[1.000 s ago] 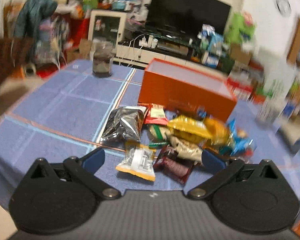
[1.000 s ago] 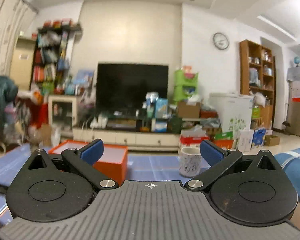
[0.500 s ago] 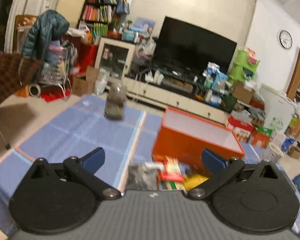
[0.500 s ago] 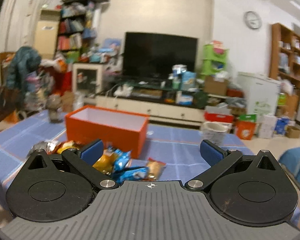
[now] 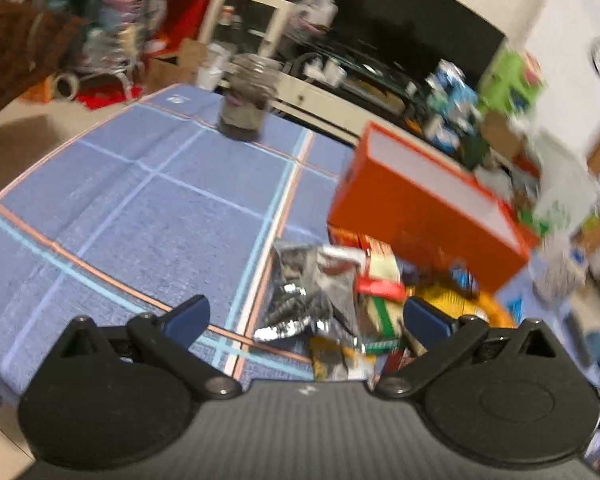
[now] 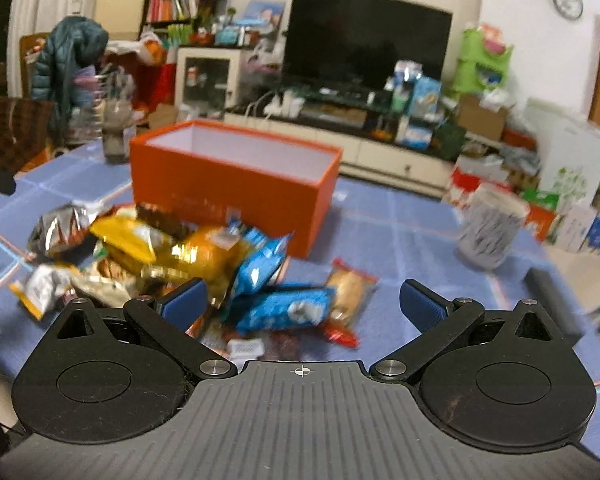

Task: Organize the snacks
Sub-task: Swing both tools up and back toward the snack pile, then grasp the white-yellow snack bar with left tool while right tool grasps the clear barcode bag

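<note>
**Both grippers open above the snack pile**

I see the bench (image 6: 400,224), covered in a blue cloth with pale and orange lines. My landmark is the open orange rectangular cardboard box (image 6: 236,184) standing on it, white inside. The heap of foil and plastic snack packets (image 6: 204,264) lies on the cloth against the near side of the box. A patterned white mug (image 6: 488,232) stands well to the right of the box; a dark glass jar (image 5: 248,104) stands beyond its left end. My left gripper (image 5: 306,316) and right gripper (image 6: 302,304) hover short of the box over the packets, jaws spread wide, holding nothing.
</note>
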A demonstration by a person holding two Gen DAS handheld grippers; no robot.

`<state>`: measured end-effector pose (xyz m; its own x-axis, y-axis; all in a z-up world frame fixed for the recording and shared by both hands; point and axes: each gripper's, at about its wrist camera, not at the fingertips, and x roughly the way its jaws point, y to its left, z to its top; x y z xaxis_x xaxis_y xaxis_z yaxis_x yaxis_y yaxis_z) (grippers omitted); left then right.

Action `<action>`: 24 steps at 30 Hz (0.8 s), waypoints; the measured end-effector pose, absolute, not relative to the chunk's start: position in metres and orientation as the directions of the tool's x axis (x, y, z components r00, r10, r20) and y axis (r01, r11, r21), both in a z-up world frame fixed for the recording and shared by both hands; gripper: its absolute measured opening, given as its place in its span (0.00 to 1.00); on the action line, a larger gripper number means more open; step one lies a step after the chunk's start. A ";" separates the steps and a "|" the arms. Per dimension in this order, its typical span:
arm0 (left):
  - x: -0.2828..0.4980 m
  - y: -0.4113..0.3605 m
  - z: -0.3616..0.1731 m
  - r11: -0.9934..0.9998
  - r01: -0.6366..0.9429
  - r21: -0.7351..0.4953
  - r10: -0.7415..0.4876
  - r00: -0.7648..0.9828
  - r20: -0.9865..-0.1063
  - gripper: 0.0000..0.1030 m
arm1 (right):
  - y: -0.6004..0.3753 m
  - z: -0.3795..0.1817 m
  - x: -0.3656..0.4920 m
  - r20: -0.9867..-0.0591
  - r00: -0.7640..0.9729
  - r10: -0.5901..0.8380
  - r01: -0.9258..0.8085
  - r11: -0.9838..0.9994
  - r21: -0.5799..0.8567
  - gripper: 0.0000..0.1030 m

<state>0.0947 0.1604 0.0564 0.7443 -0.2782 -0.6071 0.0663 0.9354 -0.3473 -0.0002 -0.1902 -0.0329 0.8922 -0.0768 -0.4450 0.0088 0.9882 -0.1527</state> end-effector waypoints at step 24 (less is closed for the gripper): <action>0.095 0.103 0.013 0.955 0.207 -0.213 -0.296 0.606 -0.739 0.99 | -0.197 -0.103 0.059 -0.660 0.749 0.054 -0.122 0.991 -0.058 0.71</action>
<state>0.0948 0.1028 0.0127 0.6057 -0.2961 -0.7385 0.2069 0.9549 -0.2132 0.0592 -0.1974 -0.1032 0.7495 0.0538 -0.6598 -0.1221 0.9908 -0.0579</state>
